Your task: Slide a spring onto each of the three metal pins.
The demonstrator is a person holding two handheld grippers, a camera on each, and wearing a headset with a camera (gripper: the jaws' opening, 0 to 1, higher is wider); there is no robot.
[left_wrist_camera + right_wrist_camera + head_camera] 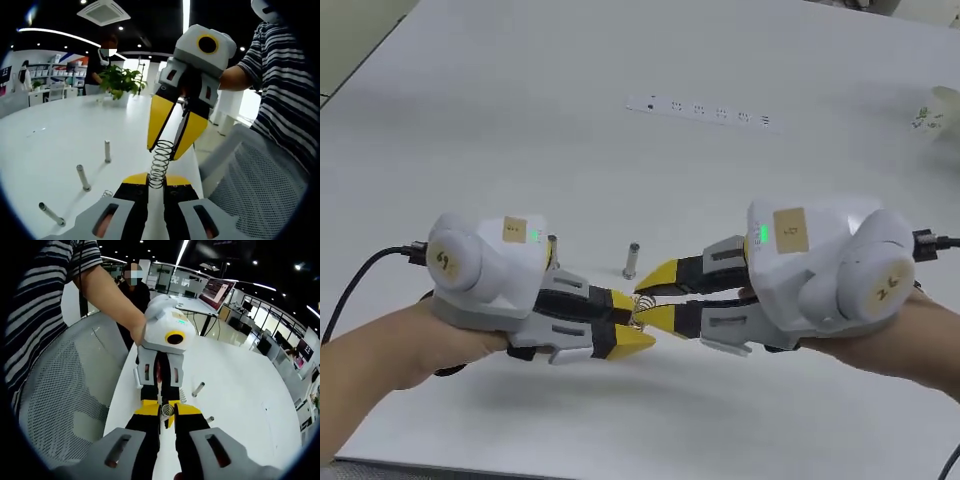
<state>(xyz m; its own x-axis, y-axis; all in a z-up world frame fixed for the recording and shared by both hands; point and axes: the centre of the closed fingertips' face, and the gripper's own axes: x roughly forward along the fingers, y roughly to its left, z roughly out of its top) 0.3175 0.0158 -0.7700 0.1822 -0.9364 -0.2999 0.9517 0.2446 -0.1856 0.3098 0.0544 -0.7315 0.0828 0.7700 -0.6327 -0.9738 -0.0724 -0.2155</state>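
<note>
Above the white table (620,60), left hand-held gripper (156,181) pinches a shiny coiled spring (160,162), right hand-held gripper (163,151) spread around it.

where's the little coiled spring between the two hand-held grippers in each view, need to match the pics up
Head view: the small coiled metal spring is low centre, between the left hand-held gripper and the right hand-held gripper.
Left gripper view: just below centre, rising from that gripper's own jaws.
Right gripper view: below the middle, seen end-on.
Shared landmark: upright metal pins on the white table.
</note>
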